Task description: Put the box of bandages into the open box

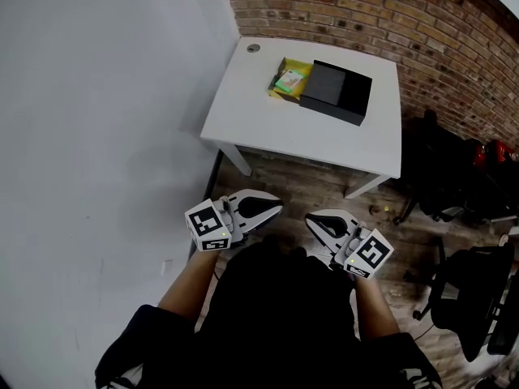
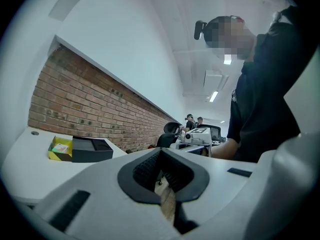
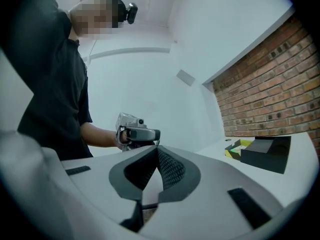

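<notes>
The left gripper (image 1: 274, 209) and right gripper (image 1: 312, 220) are hanging with fingers clenched on nothing, well away from the white bench (image 1: 268, 132), where the box of bandages (image 1: 289, 79) is lying against the black open box (image 1: 336, 91) (probably light, crushable cardboard, best pinched gently across its long sides).

Office, brick wall (image 1: 365, 10), white desk (image 1: 259, 116), black swivel chair (image 1: 474, 306)

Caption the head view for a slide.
Left hand-held gripper and right hand-held gripper, shut, before white table with black rectangular box.
</notes>
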Tool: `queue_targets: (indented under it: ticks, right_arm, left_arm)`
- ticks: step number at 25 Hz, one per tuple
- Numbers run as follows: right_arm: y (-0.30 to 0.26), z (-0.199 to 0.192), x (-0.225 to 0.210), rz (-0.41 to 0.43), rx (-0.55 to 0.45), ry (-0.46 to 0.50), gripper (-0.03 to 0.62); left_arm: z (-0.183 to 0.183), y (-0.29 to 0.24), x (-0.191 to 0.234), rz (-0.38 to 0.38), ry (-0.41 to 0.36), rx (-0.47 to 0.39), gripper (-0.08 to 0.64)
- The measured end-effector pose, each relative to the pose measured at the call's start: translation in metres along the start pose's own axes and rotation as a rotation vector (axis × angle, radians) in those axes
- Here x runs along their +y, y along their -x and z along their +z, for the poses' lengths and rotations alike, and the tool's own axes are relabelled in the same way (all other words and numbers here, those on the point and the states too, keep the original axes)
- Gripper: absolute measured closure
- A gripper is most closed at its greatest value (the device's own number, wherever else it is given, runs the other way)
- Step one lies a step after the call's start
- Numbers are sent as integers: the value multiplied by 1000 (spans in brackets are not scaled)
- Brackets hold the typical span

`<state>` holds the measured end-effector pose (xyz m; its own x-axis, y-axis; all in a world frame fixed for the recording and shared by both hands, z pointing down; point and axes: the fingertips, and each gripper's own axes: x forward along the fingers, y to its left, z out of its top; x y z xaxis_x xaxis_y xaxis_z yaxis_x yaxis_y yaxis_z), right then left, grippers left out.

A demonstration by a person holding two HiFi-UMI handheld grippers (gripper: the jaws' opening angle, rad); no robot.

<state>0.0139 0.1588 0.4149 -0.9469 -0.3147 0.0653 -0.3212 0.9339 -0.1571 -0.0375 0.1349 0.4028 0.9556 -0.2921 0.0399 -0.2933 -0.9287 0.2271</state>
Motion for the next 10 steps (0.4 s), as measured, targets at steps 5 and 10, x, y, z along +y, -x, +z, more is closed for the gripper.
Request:
queue_targets:
  ticks: [5, 10]
  right_arm:
    - [0, 5, -8, -25, -9, 8, 586]
    - [9, 5, -16, -73, -15, 12, 586]
  left_arm:
    - [0, 14, 3, 26, 1, 11, 545]
    - [-3, 18, 2, 37, 13, 15, 545]
